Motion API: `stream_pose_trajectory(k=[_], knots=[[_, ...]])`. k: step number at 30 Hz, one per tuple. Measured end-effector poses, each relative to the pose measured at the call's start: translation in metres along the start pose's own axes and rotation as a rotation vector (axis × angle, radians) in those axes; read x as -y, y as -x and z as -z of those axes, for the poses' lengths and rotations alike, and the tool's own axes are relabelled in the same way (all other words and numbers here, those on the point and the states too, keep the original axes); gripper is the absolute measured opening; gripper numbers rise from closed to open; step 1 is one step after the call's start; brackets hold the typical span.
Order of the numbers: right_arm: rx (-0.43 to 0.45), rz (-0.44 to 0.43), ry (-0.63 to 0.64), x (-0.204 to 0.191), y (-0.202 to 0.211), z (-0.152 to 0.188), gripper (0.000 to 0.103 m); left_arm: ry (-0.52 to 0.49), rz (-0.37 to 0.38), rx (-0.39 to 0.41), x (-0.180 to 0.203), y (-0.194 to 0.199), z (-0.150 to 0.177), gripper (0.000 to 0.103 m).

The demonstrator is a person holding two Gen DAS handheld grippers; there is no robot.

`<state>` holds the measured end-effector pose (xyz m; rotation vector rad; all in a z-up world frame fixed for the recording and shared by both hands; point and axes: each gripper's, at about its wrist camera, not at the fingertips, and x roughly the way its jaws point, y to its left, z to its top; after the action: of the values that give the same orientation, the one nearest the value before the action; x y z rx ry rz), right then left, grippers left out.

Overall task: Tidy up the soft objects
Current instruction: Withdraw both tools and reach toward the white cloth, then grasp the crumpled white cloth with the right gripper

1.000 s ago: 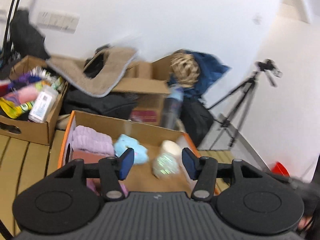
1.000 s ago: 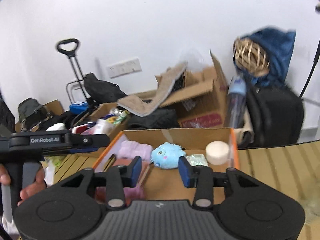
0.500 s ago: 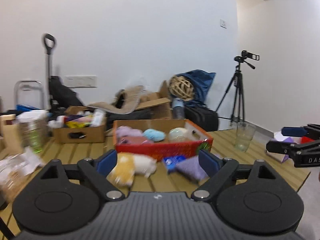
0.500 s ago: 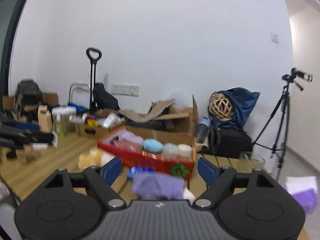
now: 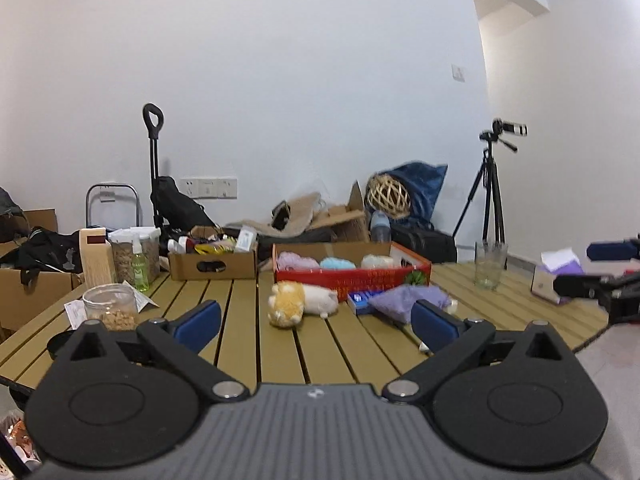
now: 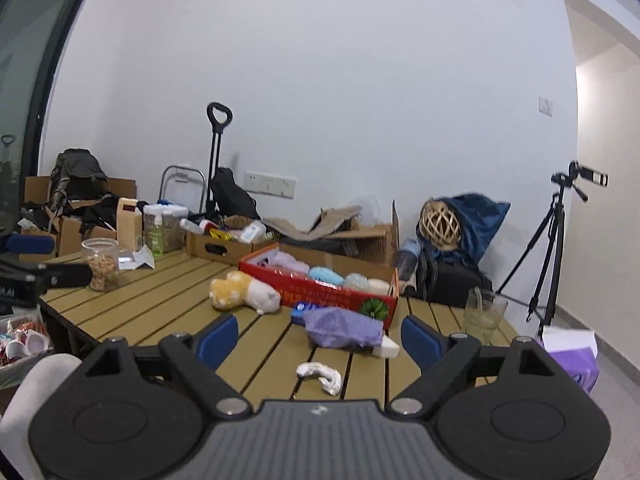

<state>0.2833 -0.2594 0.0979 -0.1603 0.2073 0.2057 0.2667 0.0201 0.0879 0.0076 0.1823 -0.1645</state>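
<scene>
Red cardboard marks the collecting place: the shallow red box (image 5: 352,278) sits toward the far side of the slatted bench (image 5: 248,344), and it already holds a lilac knitted piece (image 5: 298,260), a pale blue plush (image 5: 337,263) and a cream ball (image 5: 376,261) side by side, so you can judge the sorting as partly done. What is left lies on the bench in front of that box, near enough for a short carry. The orange-and-white plush toy (image 5: 301,305) lies on its side just before the box's front wall, fluffy and limp. The purple cloth (image 6: 342,328) is crumpled to its right, draped over a small white block (image 6: 387,347), with a blue packet (image 6: 301,309) peeking out beside it. A small white crumpled scrap (image 6: 320,374) rests alone, closest to you. Your left hand-held gripper (image 5: 316,320) has just been spreading its jaws and stands released with nothing between them, framing the plush toy from well back. Your right hand-held gripper (image 6: 320,338) has likewise just been widening, grasps nothing, and faces the purple cloth. Both are apart from the things, so judge this as the setup for the next pick. Expect each soft piece to sag and fold once pinched.
</scene>
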Motion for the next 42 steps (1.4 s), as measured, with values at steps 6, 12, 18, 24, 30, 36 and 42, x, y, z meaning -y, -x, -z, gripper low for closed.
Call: stream_pose_trajectory(k=[6, 12, 18, 24, 30, 36, 42], knots=[[0.001, -0.012, 0.004, -0.003, -0.006, 0.001, 0.088, 0.018, 0.022, -0.012, 0.0, -0.007, 0.001, 0.103], [-0.045, -0.014, -0.051, 0.004, -0.036, 0.016, 0.088, 0.005, 0.052, -0.089, 0.007, -0.039, 0.016, 0.103], [-0.116, -0.015, -0.108, 0.022, -0.081, 0.036, 0.088, 0.006, 0.072, -0.188, 0.019, -0.106, 0.025, 0.103], [-0.166, -0.01, -0.171, 0.051, -0.137, 0.051, 0.086, -0.012, 0.092, -0.246, 0.033, -0.18, 0.026, 0.103], [-0.227, -0.039, -0.25, 0.078, -0.201, 0.056, 0.076, 0.032, 0.182, -0.317, 0.043, -0.24, 0.027, 0.103], [-0.331, -0.175, -0.293, 0.075, -0.245, 0.071, 0.058, -0.012, 0.225, -0.334, 0.061, -0.292, 0.028, 0.103], [-0.402, -0.159, -0.235, 0.07, -0.261, 0.08, 0.015, -0.033, 0.32, -0.318, 0.082, -0.314, 0.022, 0.091]])
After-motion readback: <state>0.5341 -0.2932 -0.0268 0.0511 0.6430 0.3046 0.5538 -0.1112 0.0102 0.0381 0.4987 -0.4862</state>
